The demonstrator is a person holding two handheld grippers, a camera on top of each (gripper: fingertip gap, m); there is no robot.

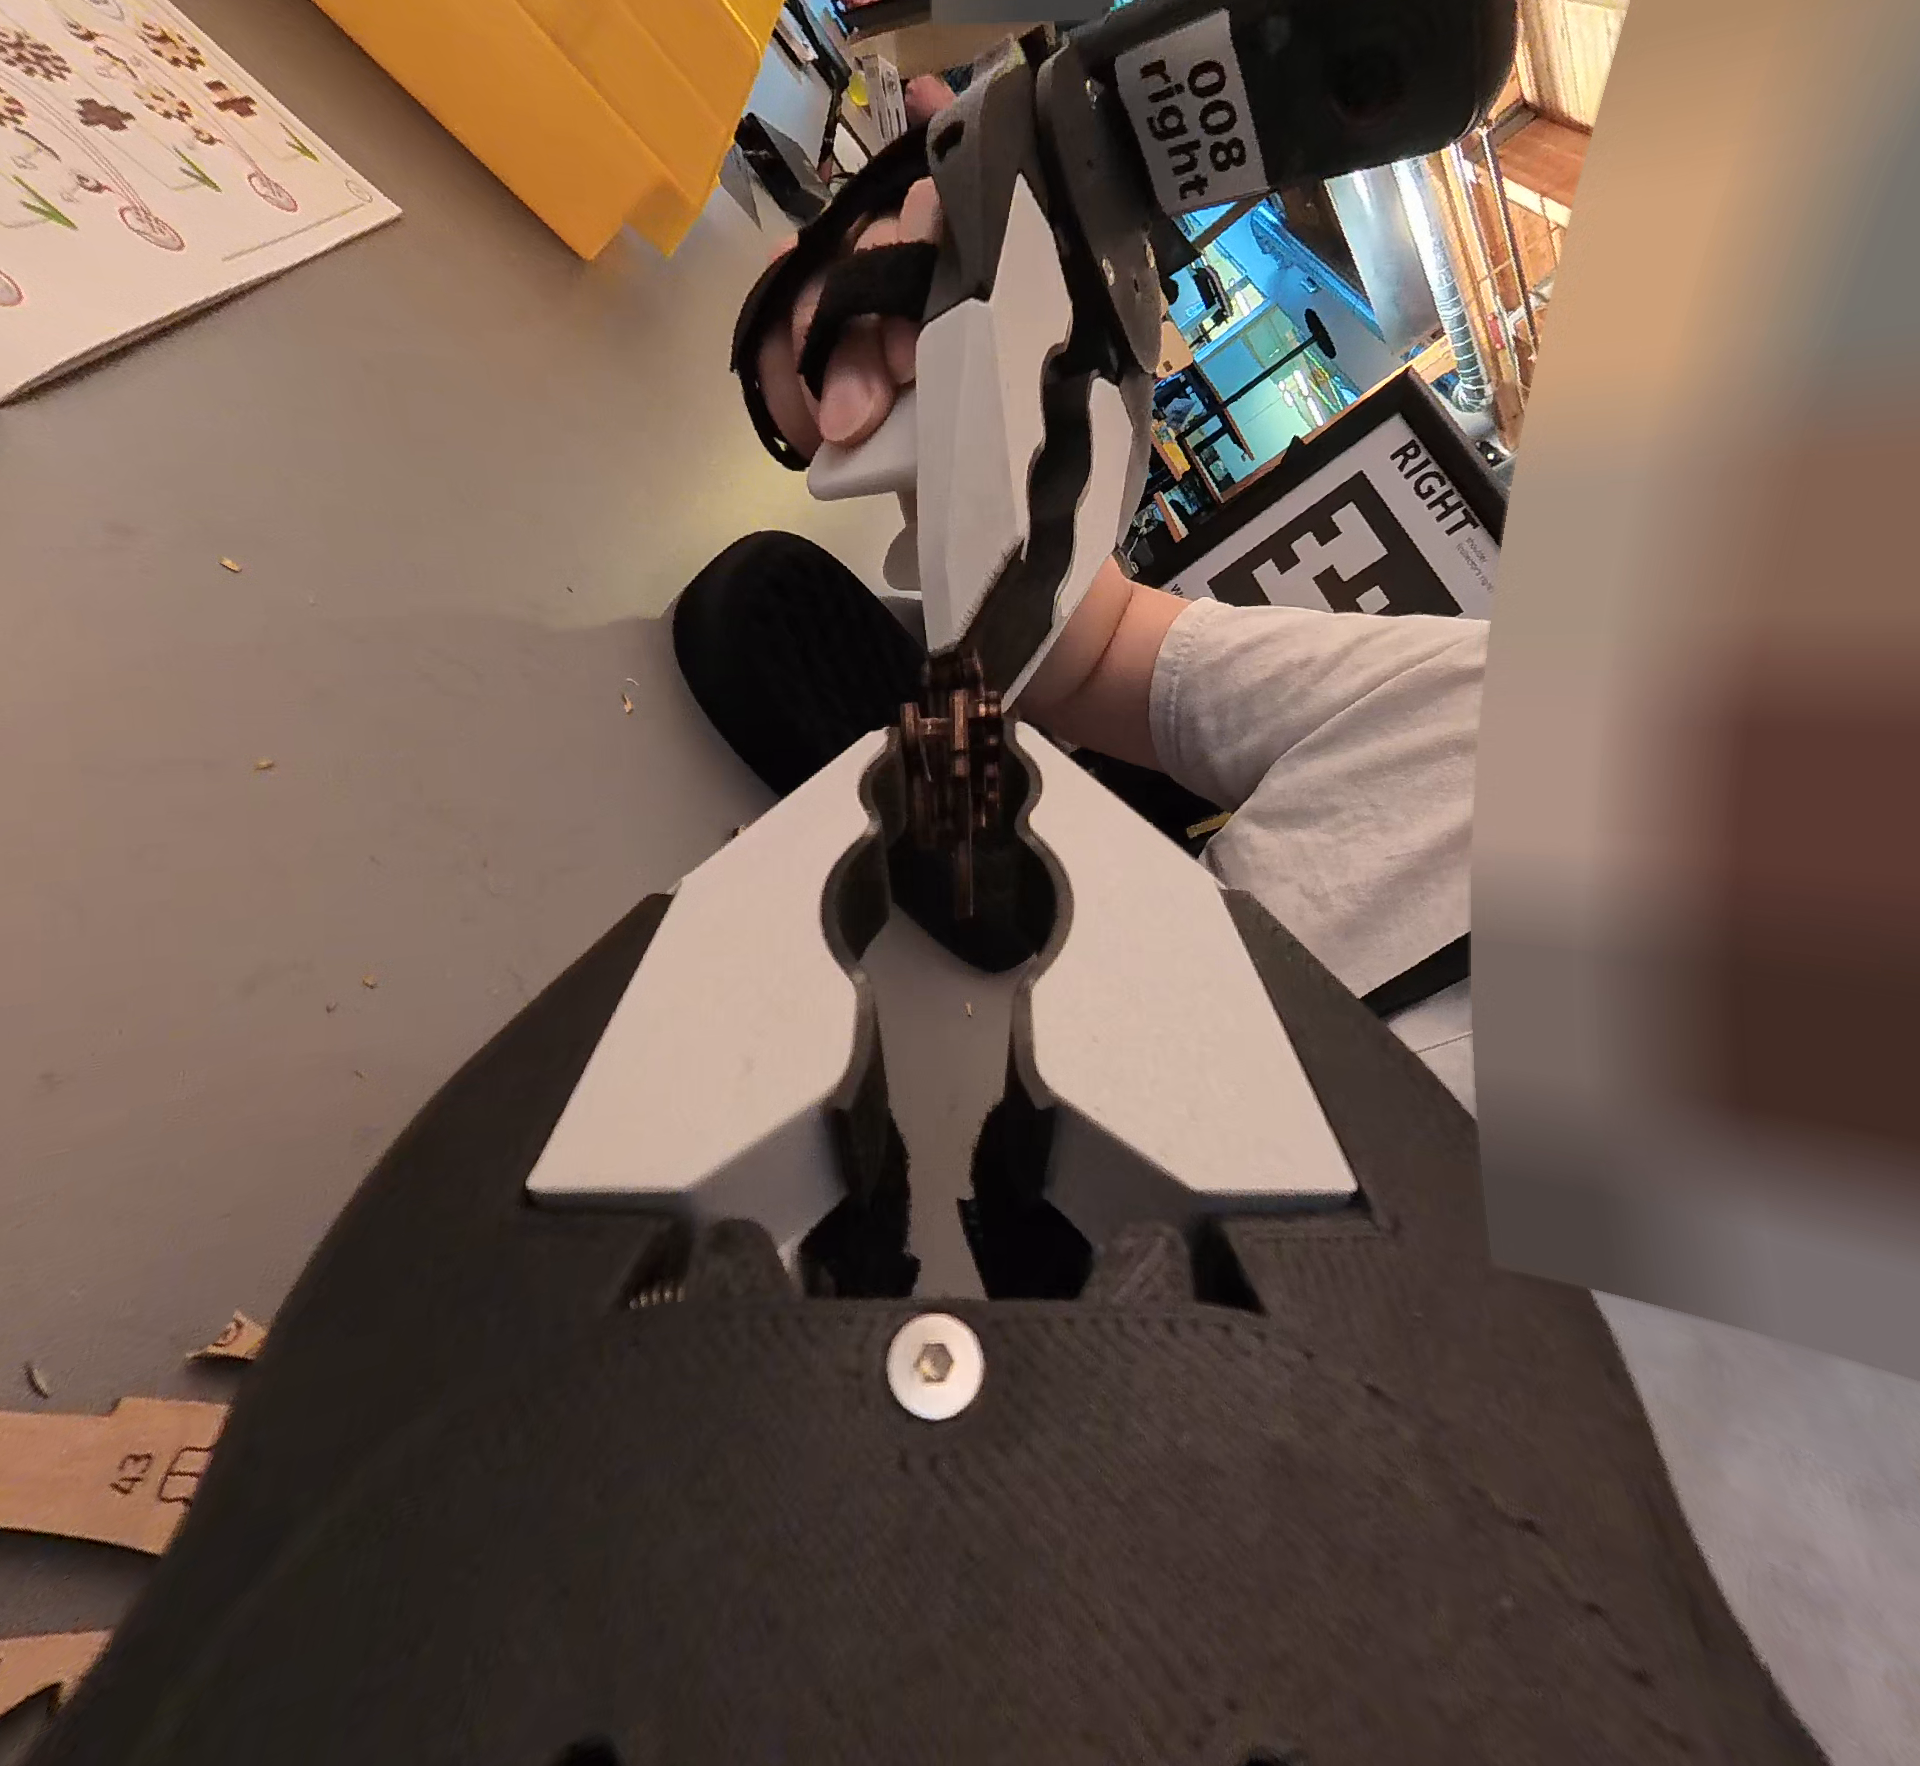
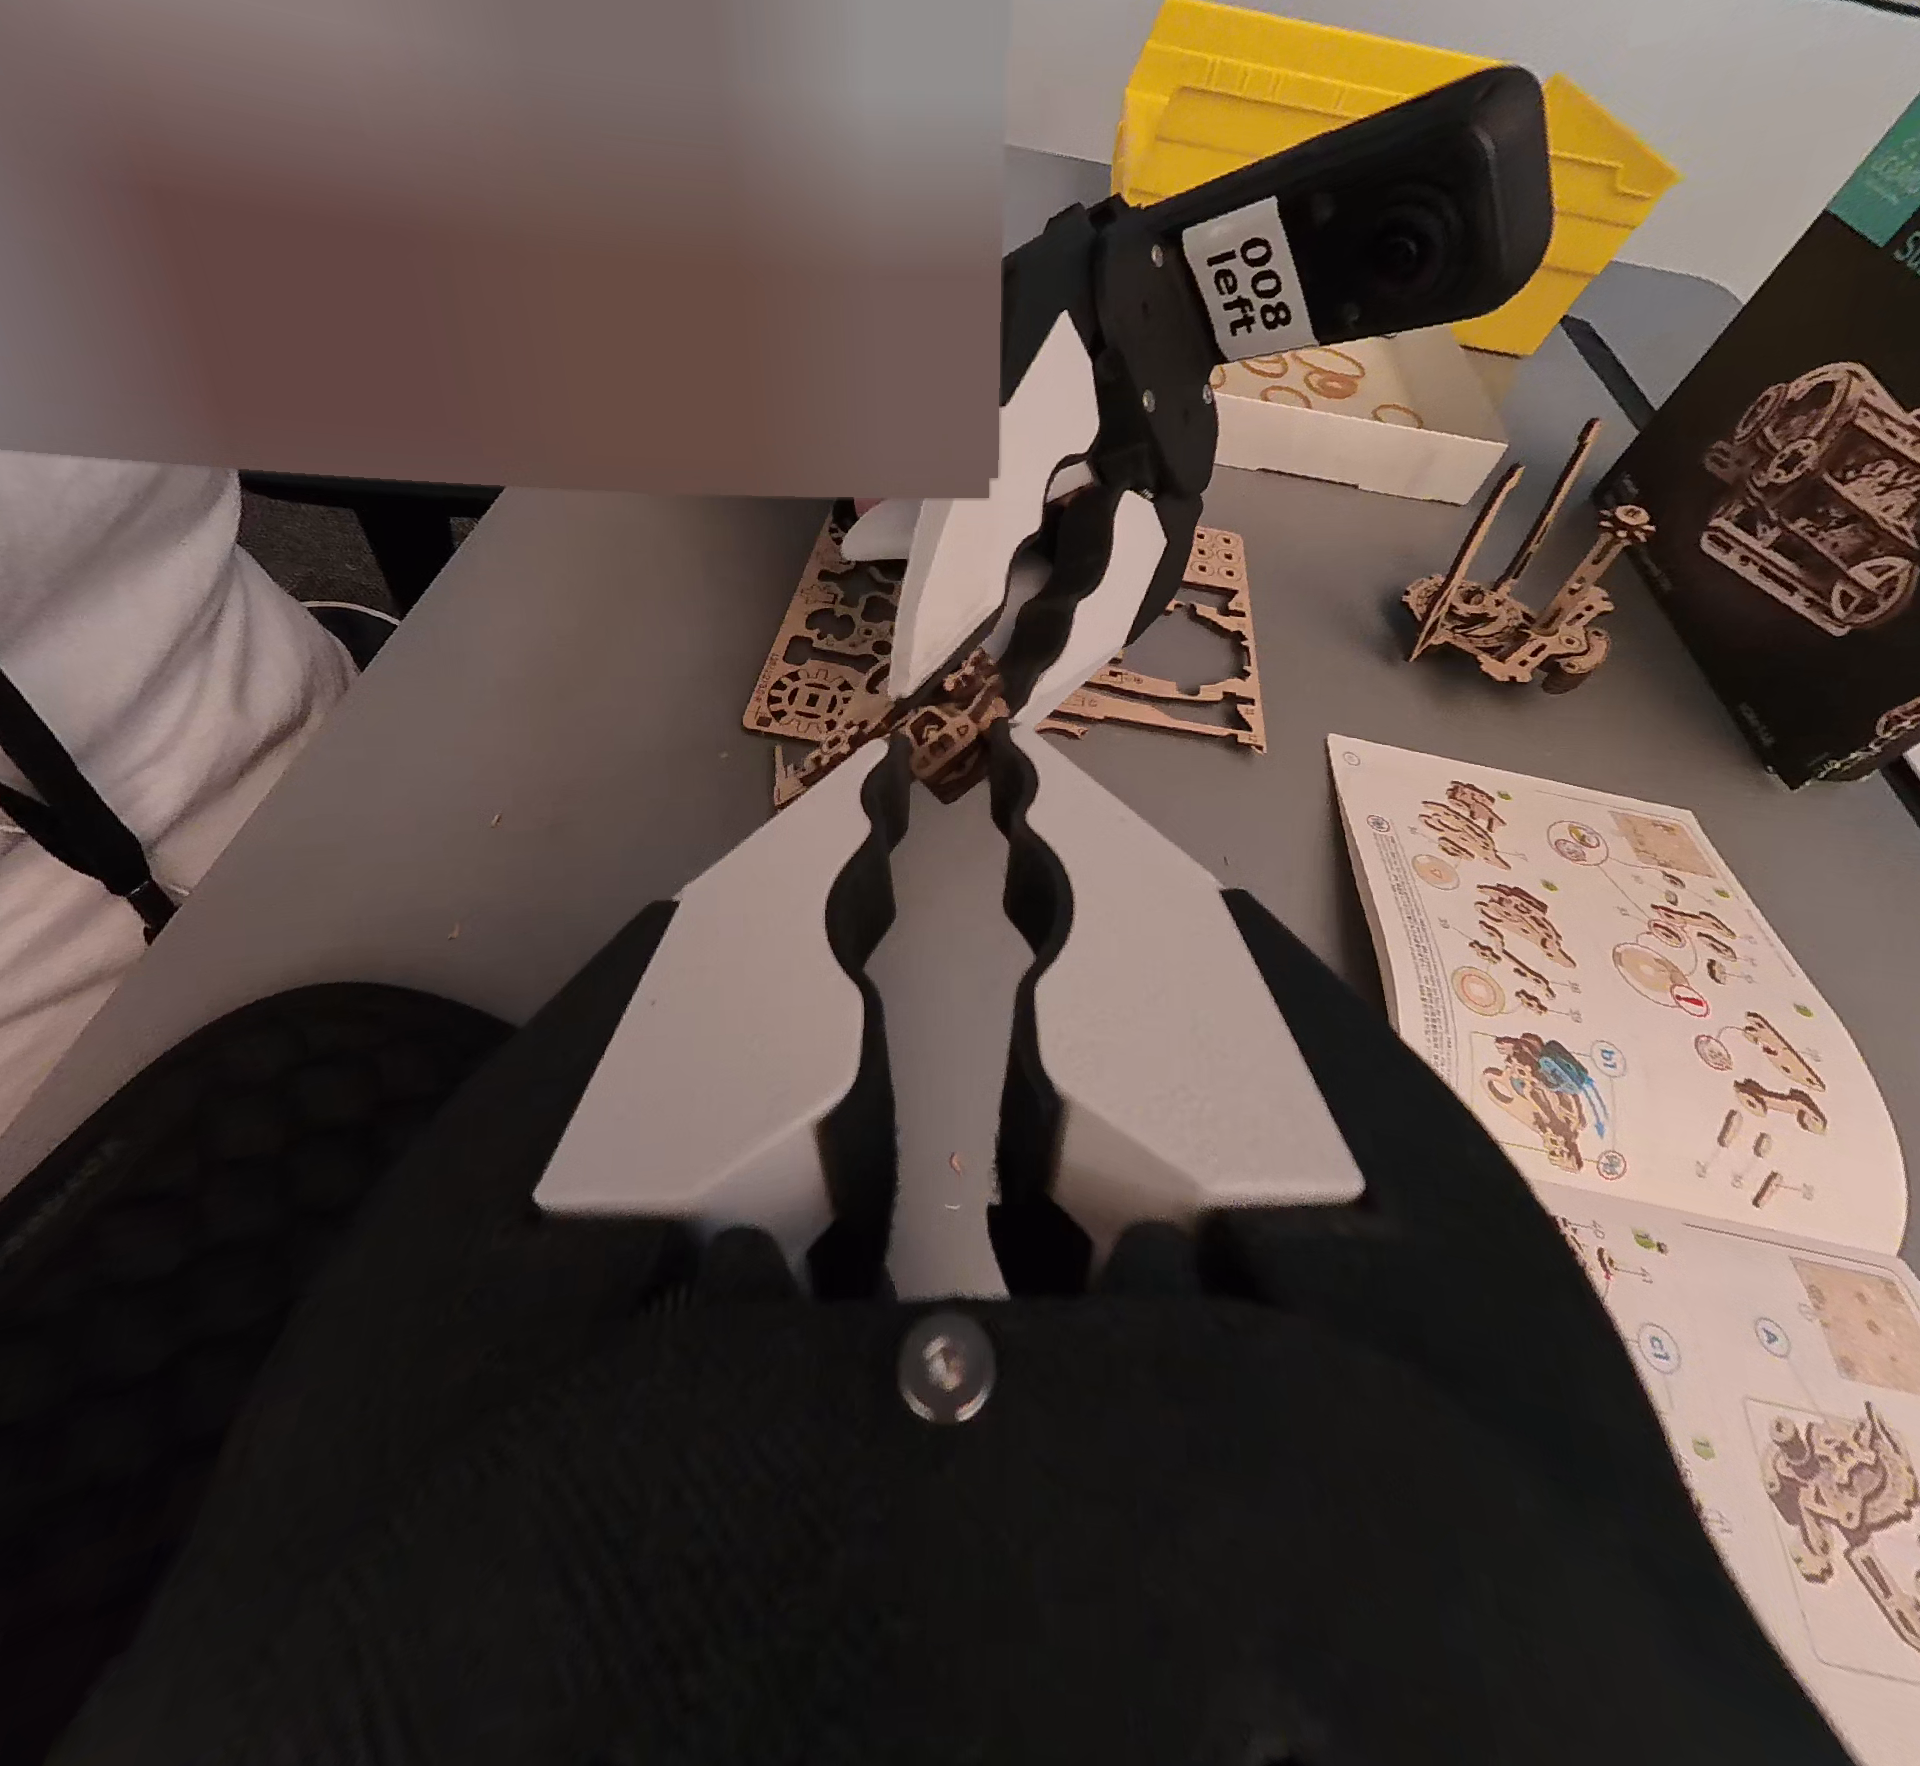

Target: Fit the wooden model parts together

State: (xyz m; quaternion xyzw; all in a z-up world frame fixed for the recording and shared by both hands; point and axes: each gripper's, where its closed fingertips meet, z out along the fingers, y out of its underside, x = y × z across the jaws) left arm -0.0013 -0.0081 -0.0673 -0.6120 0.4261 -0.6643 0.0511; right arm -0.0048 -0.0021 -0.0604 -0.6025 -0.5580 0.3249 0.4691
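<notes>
Wooden assembly (image 2: 948, 742) clamped by both tools; punched sheet (image 2: 1164, 677), booklet (image 2: 1590, 968) beyond.

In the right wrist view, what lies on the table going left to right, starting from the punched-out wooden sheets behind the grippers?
Wooden part sheets → half-built wooden model standing upright → dark product box at the right edge. The open instruction booklet lies nearer the camera, below the model and box.

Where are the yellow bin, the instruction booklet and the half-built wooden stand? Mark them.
yellow bin (image 2: 1351, 116): right wrist view, front wall.
instruction booklet (image 2: 1558, 968): right wrist view, middle of the open page.
half-built wooden stand (image 2: 1507, 615): right wrist view, base between its two uprights.
</notes>
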